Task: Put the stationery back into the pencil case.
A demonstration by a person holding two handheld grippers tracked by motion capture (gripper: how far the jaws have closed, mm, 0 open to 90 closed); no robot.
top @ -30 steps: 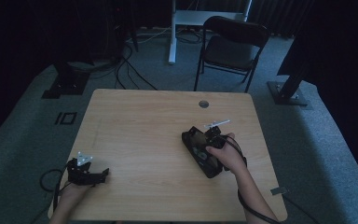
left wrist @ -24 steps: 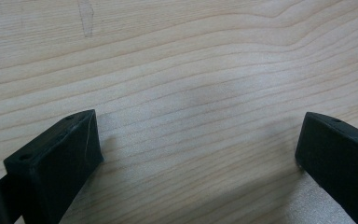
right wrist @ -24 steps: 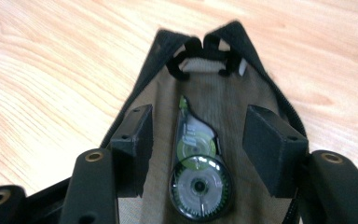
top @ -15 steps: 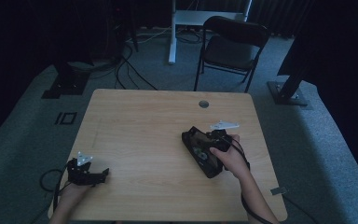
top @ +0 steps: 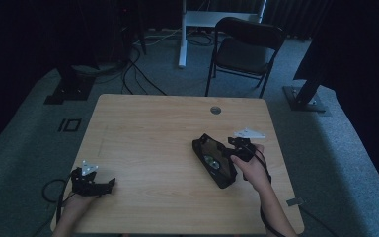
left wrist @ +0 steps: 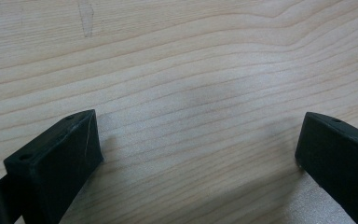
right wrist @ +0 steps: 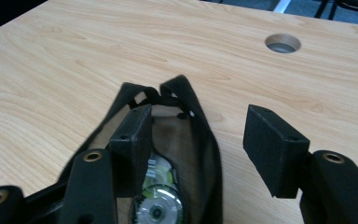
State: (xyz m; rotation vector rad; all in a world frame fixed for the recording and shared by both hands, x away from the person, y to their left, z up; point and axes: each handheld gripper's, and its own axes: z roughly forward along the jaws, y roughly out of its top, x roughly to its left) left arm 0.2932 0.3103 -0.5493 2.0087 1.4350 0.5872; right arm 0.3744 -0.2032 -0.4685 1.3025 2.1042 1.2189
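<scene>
- At the right side of the desk (top: 143,128), the right hand-held gripper (top: 240,148) stands just beside a black pouch (top: 216,162); in the right gripper view its jaws are apart, one jaw reaching inside the pouch's open mouth and the other out over bare wood, with the pouch's rim (right wrist: 205,126) between them. The pads do not look pressed on the fabric, so the grip reads as released — the jaws have just been opening a little.
- Inside the pouch lies a shiny disc with green print (right wrist: 161,196), partly hidden behind the inner jaw.
- The pouch lies flat on the desk, towards its right edge, near the round cable hole (top: 215,109).
- The left hand-held gripper (top: 94,181) rests at the near left corner, well apart from the pouch; its jaws stand wide over bare wood, holding nothing.
- Judged from this, the step in hand is working the pouch open or taking its rim. To do it well: keep the inner jaw clear of the disc, close squarely on the fabric edge alone, and lift gently — the limp cloth could slip or drag the whole pouch along.
</scene>
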